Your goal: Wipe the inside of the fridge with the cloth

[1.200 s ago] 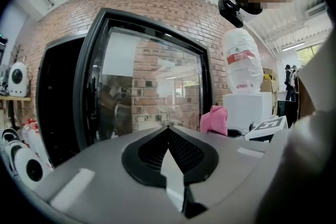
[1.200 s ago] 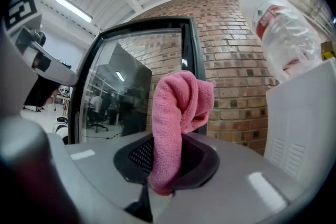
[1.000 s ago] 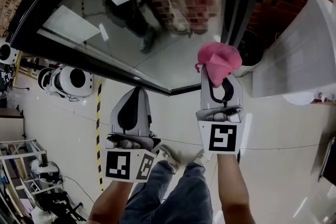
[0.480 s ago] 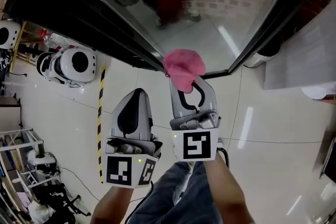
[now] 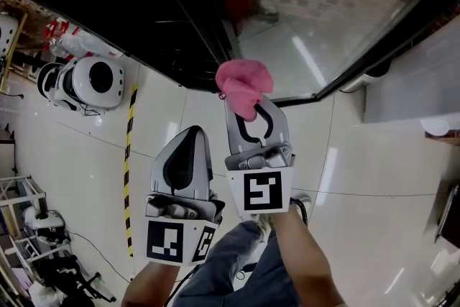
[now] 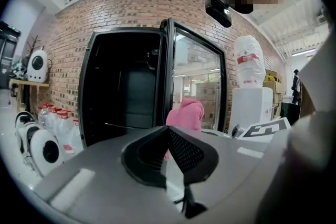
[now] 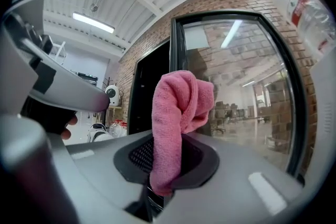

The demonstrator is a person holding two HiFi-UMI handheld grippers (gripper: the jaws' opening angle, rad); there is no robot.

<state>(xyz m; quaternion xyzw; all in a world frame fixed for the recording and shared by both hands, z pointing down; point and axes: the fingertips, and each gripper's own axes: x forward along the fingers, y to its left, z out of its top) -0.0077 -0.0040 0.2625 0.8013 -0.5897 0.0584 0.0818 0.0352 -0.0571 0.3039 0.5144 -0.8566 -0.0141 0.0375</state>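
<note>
Pinched tight in the right gripper (image 7: 167, 168), jaws closed on its lower end: a pink cloth (image 7: 176, 118), bunched and flopping over above the tips. Held up in front of the open fridge (image 6: 126, 94), about where the dark interior meets the glass door (image 7: 247, 97); contact with either not clear. To the left and nearer the body, the left gripper (image 6: 167, 150), jaws pressed together on nothing, its tips short of the cloth. Beyond the cloth, dark fridge interior on the left and the swung-open door on the right, brick and ceiling lights mirrored in the pane. Around the fridge, a brick wall (image 6: 68, 29). Right of the door, a white water dispenser (image 6: 251, 107) with an upturned bottle (image 6: 248, 60) on top. Far left, white rounded robots (image 5: 90, 83) on the pale tiled floor (image 5: 359, 212), beside a strip of yellow-and-black tape (image 5: 129, 154).
</note>
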